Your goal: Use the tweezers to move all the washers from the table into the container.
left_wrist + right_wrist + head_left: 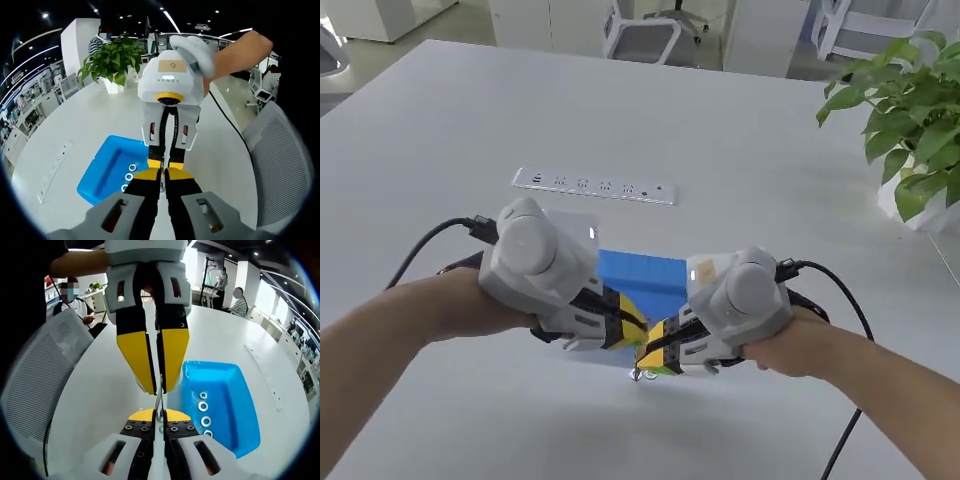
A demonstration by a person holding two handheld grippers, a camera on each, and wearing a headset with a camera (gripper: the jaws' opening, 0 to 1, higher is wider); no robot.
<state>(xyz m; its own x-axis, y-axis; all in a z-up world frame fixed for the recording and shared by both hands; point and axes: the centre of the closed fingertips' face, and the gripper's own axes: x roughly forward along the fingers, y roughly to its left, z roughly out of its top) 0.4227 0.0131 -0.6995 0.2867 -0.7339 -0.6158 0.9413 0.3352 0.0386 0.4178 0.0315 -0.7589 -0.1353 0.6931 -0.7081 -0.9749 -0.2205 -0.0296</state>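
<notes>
Yellow-tipped left hand-held gripper (161, 174) and right hand-held gripper (159, 416) meet tip-to-tip, both pinching tweezers (159, 397).

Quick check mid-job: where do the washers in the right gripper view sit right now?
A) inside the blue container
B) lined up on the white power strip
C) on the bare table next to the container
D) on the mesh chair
A: four washers lie in a row on the floor of the blue container, within its raised rim.
</notes>
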